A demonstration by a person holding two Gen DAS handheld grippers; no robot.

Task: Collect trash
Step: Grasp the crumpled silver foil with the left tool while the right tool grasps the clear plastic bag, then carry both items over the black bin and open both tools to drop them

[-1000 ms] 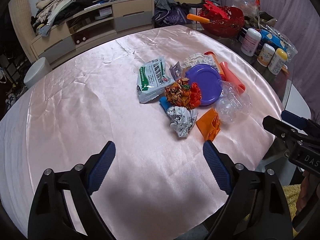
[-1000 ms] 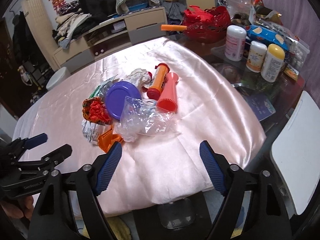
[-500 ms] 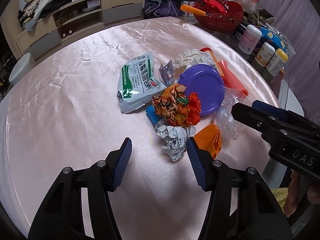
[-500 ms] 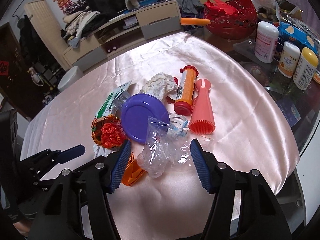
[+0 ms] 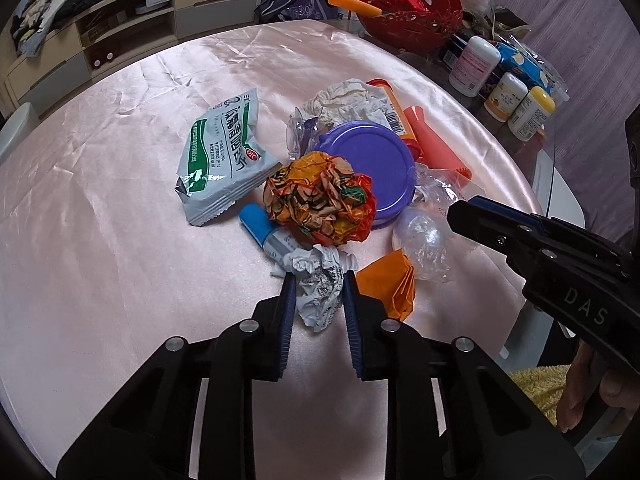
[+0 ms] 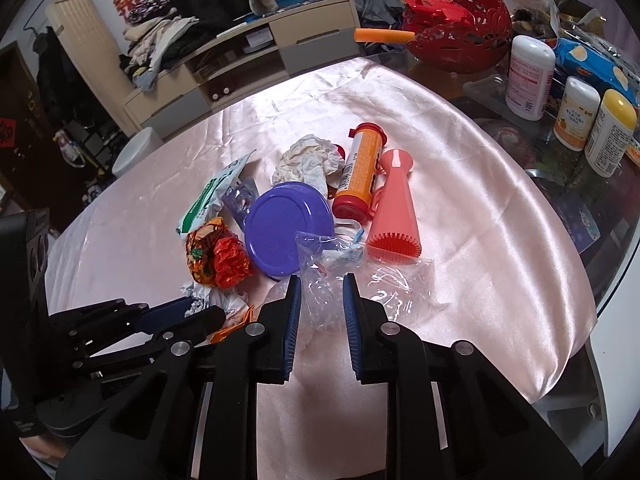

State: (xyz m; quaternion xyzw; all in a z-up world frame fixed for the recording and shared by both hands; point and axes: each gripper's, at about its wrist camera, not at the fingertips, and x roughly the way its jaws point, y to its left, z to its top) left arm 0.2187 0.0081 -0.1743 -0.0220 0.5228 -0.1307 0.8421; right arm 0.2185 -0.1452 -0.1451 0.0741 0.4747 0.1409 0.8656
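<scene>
A pile of trash lies on the pink satin tablecloth [image 5: 100,220]. My left gripper [image 5: 319,286] is shut on a crumpled printed paper ball [image 5: 320,280] at the pile's near edge. My right gripper [image 6: 322,292] is shut on a clear crumpled plastic bag [image 6: 352,276], also seen in the left wrist view [image 5: 424,244]. Around them lie an orange-red foil wrapper [image 5: 320,200], a green-white packet [image 5: 224,152], folded orange paper [image 5: 390,284], a blue-capped tube [image 5: 264,228] and a white tissue wad [image 5: 344,100].
A purple lid [image 5: 368,160], an orange tube [image 6: 358,172] and a pink ribbed cone [image 6: 394,208] lie in the pile. Bottles [image 6: 572,112] and a red basket [image 6: 460,36] stand at the table's far right. A cabinet [image 6: 240,64] stands beyond.
Both grippers moved forward to the pile and closed from wide open: the left onto the paper ball, the right onto the clear plastic bag.
</scene>
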